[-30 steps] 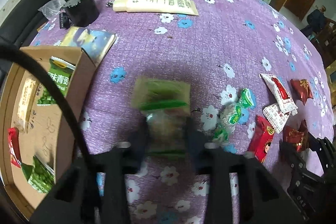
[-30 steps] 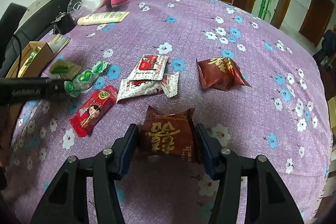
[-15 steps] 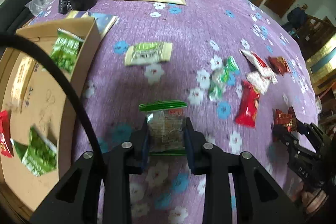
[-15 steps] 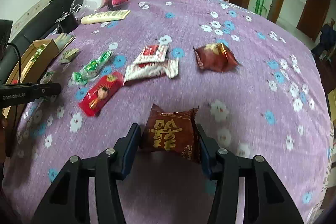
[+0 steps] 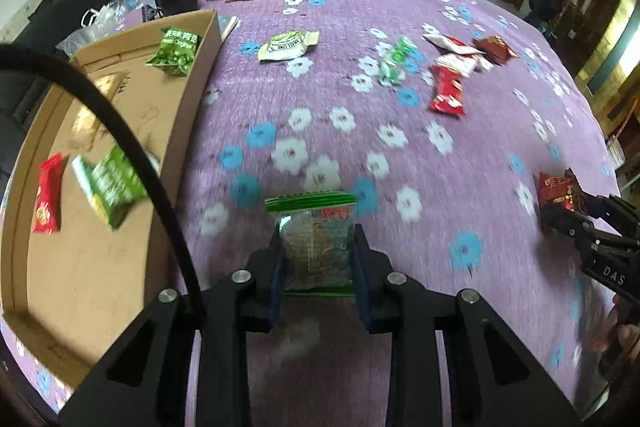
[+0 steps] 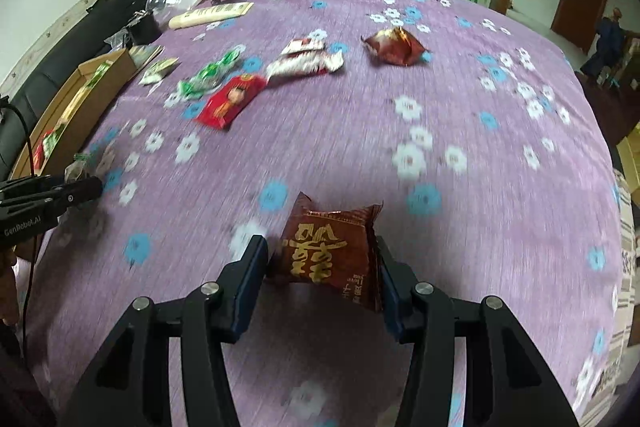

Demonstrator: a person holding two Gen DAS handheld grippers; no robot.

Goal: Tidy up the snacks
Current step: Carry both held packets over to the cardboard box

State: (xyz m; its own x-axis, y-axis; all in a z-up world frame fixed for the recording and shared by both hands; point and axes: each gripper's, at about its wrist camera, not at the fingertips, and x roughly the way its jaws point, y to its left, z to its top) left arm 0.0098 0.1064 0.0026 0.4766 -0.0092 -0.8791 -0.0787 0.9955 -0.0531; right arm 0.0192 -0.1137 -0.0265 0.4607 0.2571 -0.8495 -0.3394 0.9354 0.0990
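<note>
Cardboard box sat at the table's left edge, snacks inside. Your left gripper pinched a clear green-edged snack packet above the cloth beside it; your right gripper had its jaws clamped on a brown snack pouch.

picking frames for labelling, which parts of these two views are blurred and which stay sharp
Left wrist view: the left tongs and their clear green-edged packet stay fairly sharp, while the cardboard box and nearby tablecloth smear. Right wrist view: the right tongs and dark red packet are crisp, the loose snacks streak; both views bend at the edges.
</note>
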